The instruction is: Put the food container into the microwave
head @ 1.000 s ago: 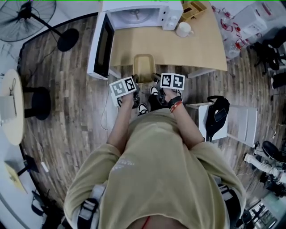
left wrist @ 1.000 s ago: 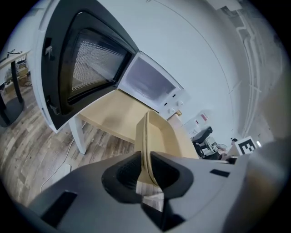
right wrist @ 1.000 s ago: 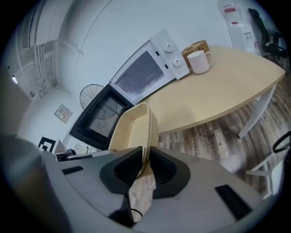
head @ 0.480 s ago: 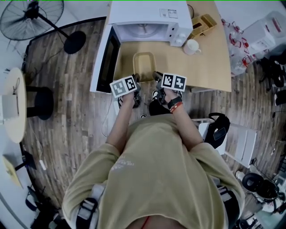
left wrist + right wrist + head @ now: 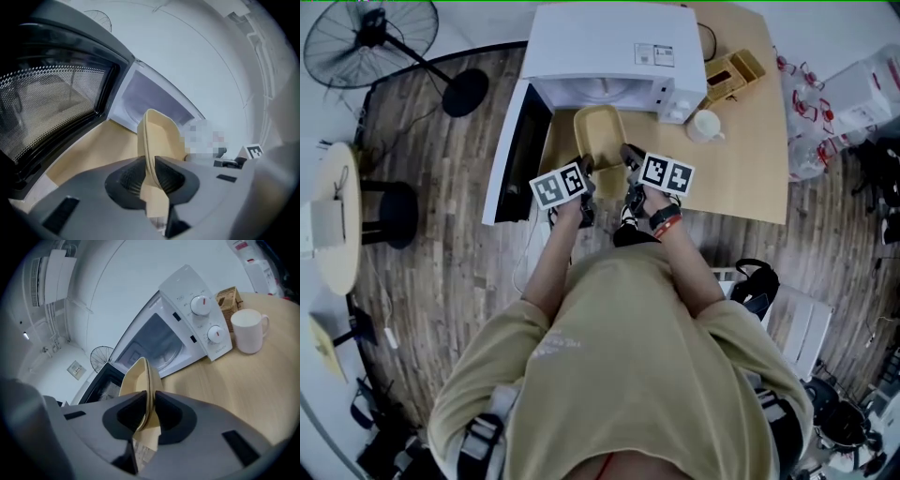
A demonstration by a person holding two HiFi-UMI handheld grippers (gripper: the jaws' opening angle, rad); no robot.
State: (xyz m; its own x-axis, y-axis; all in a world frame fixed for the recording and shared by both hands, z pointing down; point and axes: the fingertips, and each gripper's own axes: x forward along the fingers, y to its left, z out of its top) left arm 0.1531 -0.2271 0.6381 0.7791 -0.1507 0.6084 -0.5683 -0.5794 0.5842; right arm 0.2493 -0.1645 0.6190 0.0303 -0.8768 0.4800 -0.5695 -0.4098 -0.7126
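A beige food container (image 5: 598, 136) is held above the wooden table (image 5: 741, 159), just in front of the microwave's (image 5: 609, 52) open cavity. My left gripper (image 5: 584, 172) is shut on its left rim and my right gripper (image 5: 627, 161) is shut on its right rim. In the left gripper view the container (image 5: 159, 140) stands edge-on between the jaws, with the open door (image 5: 51, 108) at the left. In the right gripper view the container (image 5: 138, 376) is pinched the same way, the microwave (image 5: 187, 324) behind it.
The microwave door (image 5: 517, 155) hangs open to the left, over the table edge. A white mug (image 5: 706, 125) and a small wooden box (image 5: 733, 75) stand to the right of the microwave. A fan (image 5: 366, 33) and a stool (image 5: 389, 216) stand on the floor at the left.
Both grippers have carried the container forward from the table's near edge to the mouth of the microwave. The person has stepped closer to the table.
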